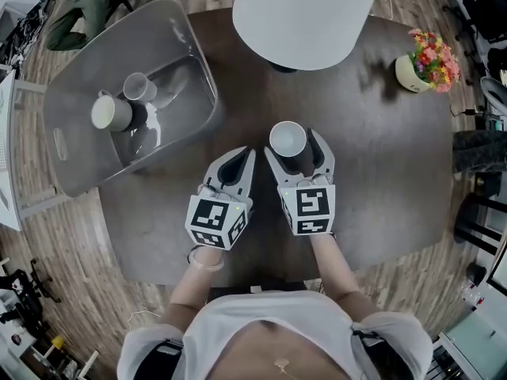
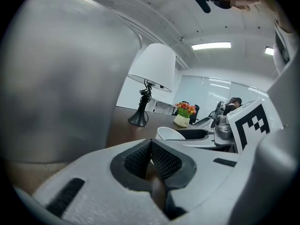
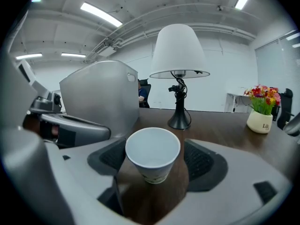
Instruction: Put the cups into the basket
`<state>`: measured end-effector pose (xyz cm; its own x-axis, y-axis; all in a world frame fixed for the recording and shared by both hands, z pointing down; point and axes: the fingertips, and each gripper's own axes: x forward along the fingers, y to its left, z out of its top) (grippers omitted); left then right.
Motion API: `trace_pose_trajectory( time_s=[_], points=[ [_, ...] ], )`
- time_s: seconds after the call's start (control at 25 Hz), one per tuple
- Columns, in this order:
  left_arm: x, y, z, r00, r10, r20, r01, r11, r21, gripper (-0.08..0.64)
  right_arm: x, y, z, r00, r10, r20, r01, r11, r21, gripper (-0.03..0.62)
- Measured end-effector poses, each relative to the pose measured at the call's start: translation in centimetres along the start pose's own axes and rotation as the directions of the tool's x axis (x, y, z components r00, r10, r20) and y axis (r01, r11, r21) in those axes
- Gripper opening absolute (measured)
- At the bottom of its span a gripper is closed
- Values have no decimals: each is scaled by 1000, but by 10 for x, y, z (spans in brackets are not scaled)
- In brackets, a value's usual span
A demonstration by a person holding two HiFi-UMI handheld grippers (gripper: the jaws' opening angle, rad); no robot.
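Three cups are counted: two are seen lying on their sides, near each other, inside the grey basket (image 1: 71, 109), one with its mouth turned toward the table's left edge (image 1: 111, 112) and the other just beyond it (image 1: 139, 88), while the third cup (image 1: 287, 139) is stood upright and empty on the dark table (image 1: 380, 180), near its middle. Two grippers are held side by side at the near edge, close together but not touching. The right gripper (image 1: 292, 142) is held with its jaws wide apart, and the upright cup is framed between them (a gap is seen on each side of the cup in the right gripper view, so it is not being squeezed). The left gripper (image 1: 244, 158) is held closed, its jaw tips meeting with nothing between them, just left of the cup. One basket is placed at the table's far left corner, and its outline is seen reaching past the table's left edge. One lamp (image 1: 305, 10) with a white shade is set beyond the cup at the far edge, and one flower pot (image 1: 428, 63) is set at the far right. Bare tabletop is left between the cup and the basket, and a wider bare stretch is left to the right of the right gripper.
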<state>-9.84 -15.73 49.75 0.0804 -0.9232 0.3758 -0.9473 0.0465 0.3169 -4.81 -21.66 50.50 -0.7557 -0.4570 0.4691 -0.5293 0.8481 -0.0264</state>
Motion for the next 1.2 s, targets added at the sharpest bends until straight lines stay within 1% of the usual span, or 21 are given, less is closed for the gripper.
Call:
trace_pose_trajectory(
  time_s=[0.12,0.28,0.52,0.84,1.04,1.2],
  points=[
    [1,3,-1,1000,4,-2,-4,1000,1,11,4,-2,-2,1000,-7,-4,7,1000,9,365],
    [2,6,0,1000,5,-3,-5,1000,5,11,7,0,1,1000,-1,-16,1,1000,-13,364],
    [-2,-1,8,1000,-5,5,5,1000,7,11,-1,-5,9,1000,-5,4,5,1000,-16,364],
    [-19,-17,32,999,-17,44,16,999,37,11,-25,7,35,999,17,39,-15,999,-42,364],
    [-41,-30,51,997,-18,73,13,998,58,11,-49,19,57,996,23,81,-18,998,-59,364],
    [-66,-36,68,994,-6,105,0,998,61,11,-69,35,80,993,44,111,-36,997,-72,364]
  ],
)
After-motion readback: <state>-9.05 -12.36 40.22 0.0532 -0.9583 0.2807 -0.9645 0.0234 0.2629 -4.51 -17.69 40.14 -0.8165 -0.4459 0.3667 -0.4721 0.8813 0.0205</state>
